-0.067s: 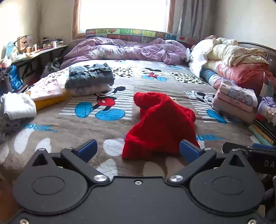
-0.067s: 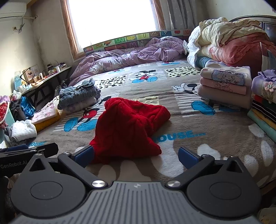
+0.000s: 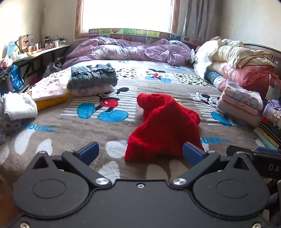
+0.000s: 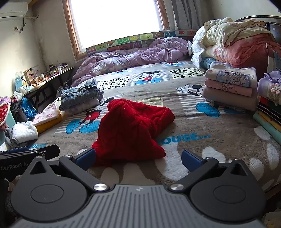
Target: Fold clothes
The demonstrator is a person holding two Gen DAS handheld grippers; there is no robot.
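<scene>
Window (image 3: 125, 16): we see a big window in the far wall, and very bright light comes in through it.
Frame: we see brown wood around the glass.
Curtain (image 3: 198, 17): we see a grey curtain hanging at the right side of the window.
Walls (image 3: 249, 19): we see plain pale walls, a bit dirty on the left.
Bed (image 3: 79, 133): we see a wide bed that fills most of the room, with a brown cartoon mouse blanket on top.
Headboard (image 3: 260, 47): we see dark wood at the right side of the bed.
Worktop (image 3: 42, 51): we see a long dark worktop by the left wall, full of small things.
Box (image 4: 13, 10): we see a white box high on the left wall.
</scene>
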